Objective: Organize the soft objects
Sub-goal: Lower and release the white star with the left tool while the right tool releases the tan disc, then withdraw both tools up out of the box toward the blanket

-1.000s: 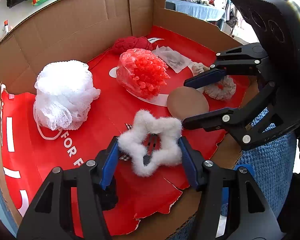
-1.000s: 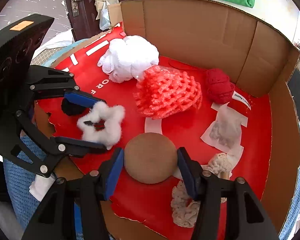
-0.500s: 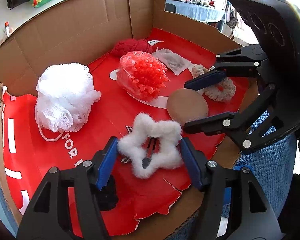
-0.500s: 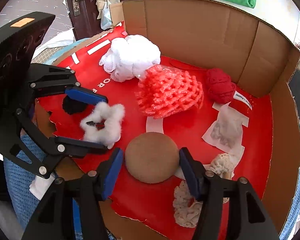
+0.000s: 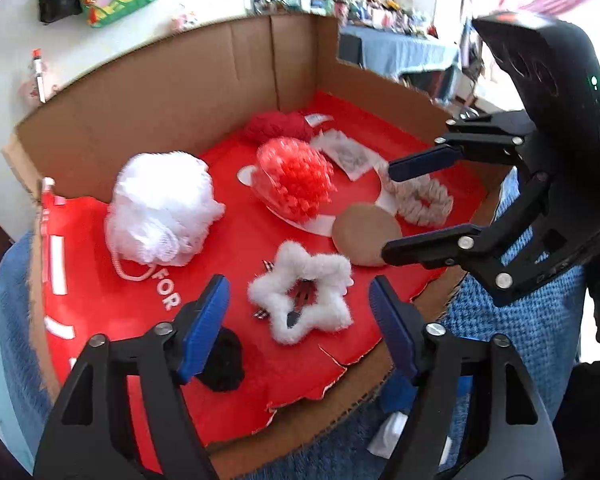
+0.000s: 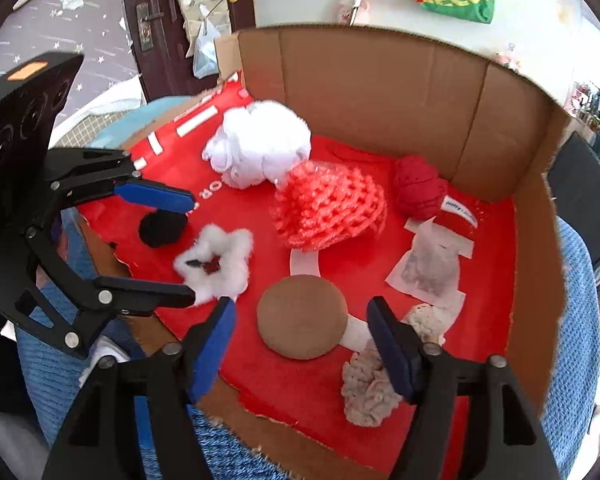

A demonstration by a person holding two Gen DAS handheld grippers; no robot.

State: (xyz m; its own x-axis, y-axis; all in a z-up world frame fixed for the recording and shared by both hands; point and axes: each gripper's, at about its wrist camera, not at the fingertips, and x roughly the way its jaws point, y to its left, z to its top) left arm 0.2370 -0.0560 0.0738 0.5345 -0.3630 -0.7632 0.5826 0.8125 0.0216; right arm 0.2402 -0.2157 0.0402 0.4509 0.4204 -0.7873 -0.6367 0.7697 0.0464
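Note:
A white fluffy star clip (image 5: 320,266) lies on the red box floor between the fingers of my left gripper (image 5: 300,308). Its jaws are opening and the pads stand clear of the star on both sides. A brown round puff (image 6: 302,322) rests flat between the fingers of my right gripper (image 6: 302,320). Those jaws are opening too, with gaps on either side of the puff. Each gripper shows in the other's view: the left gripper (image 6: 184,248) around the star clip (image 6: 236,276), the right gripper (image 5: 392,208) around the puff (image 5: 364,236).
Inside the cardboard box (image 6: 380,88) lie a white mesh pouf (image 5: 160,212), a red foam net (image 5: 296,184), a red knitted ball (image 6: 416,188), a paper sachet (image 6: 428,268), a beige scrunchie (image 6: 368,384) and a black pom (image 5: 222,364). Blue cloth lies under the torn front edge.
Both grippers' jaws have widened, and their pads have come off the star and the puff. The left gripper has drawn back and up a little. Star and puff stay on the floor.

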